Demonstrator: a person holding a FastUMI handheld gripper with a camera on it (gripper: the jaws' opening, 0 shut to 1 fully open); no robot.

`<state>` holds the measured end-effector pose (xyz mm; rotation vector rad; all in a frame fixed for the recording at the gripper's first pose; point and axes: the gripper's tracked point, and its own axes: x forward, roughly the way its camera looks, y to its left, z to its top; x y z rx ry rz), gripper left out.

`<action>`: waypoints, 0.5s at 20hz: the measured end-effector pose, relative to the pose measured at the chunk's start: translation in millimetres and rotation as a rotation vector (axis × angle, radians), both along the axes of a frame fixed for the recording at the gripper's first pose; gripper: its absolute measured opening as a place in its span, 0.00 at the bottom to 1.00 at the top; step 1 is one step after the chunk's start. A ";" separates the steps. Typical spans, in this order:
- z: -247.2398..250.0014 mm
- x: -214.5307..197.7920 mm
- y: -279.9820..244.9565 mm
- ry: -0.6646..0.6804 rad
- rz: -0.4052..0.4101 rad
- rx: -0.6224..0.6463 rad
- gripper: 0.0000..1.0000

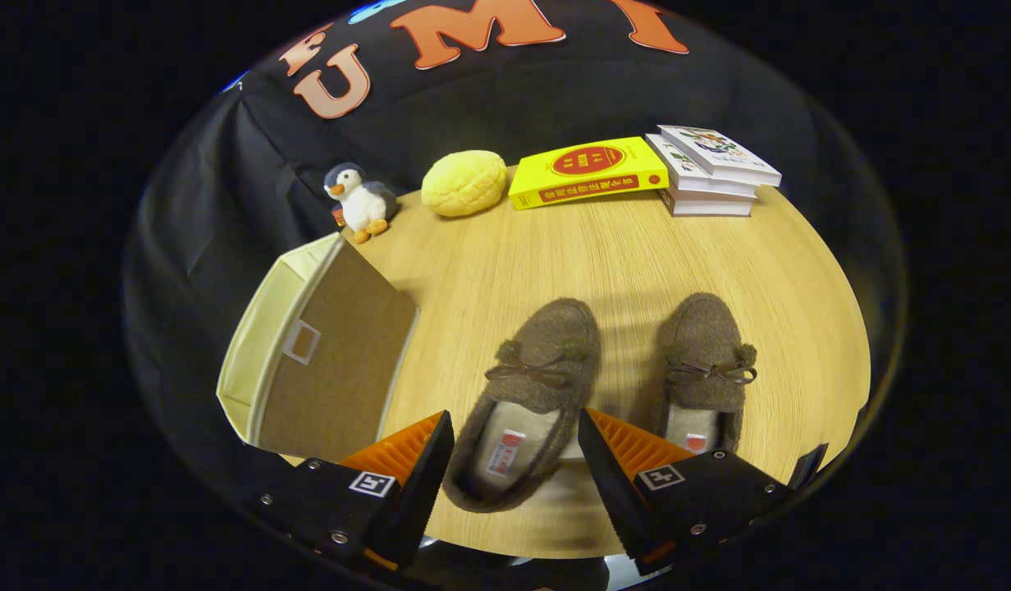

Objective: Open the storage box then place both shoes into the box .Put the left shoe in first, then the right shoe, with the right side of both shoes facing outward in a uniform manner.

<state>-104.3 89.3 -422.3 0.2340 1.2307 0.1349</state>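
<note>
Gripper view: the gripper (515, 460) hovers above the round wooden table (637, 254), jaws spread wide apart and clamped on nothing; the heel end of the left shoe (530, 394), a brown felt moccasin slipper with a bow, lies in the gap between the fingers, but neither finger appears to touch it. The right shoe (706, 365), its twin, sits just to the right of the left shoe, parallel to it and apart from it, toes pointing away from the gripper. Both shoes rest on the table, so neither placement is done. The fabric storage box (308, 353) stands to the left of the left shoe at the table's edge; a brown panel with a small tab faces up and toward the shoes, and whether this is a shut lid or a side wall I cannot tell, nor whether the opening step is complete. Judgement: the task is at or near its start, with the left shoe due first. Beyond the left shoe, at the far edge of the table: a plush penguin (359, 201), a yellow bun-shaped cushion (464, 182), a yellow book (587, 171) and a stack of books (711, 171), all well apart from the shoes. Nothing lies between the left shoe and the box; the path looks open.
</note>
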 end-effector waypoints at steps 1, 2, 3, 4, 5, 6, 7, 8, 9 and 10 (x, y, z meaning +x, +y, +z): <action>-10.8 -5.9 -4.4 0.021 0.005 -0.019 0.88; -18.7 -7.6 -6.8 0.024 0.002 -0.029 0.85; -27.2 -5.0 -9.3 0.017 -0.007 -0.047 0.75; -32.5 -2.8 -13.5 0.012 -0.019 -0.071 0.69; -38.7 3.6 -18.3 -0.004 -0.040 -0.092 0.63; -43.9 8.2 -19.8 -0.008 -0.055 -0.098 0.58; -48.4 11.8 -20.7 -0.012 -0.068 -0.101 0.52; -52.7 16.3 -20.6 -0.014 -0.074 -0.109 0.51; -56.8 18.4 -24.0 -0.013 -0.077 -0.132 0.49; -62.1 19.2 -29.3 -0.009 -0.073 -0.174 0.48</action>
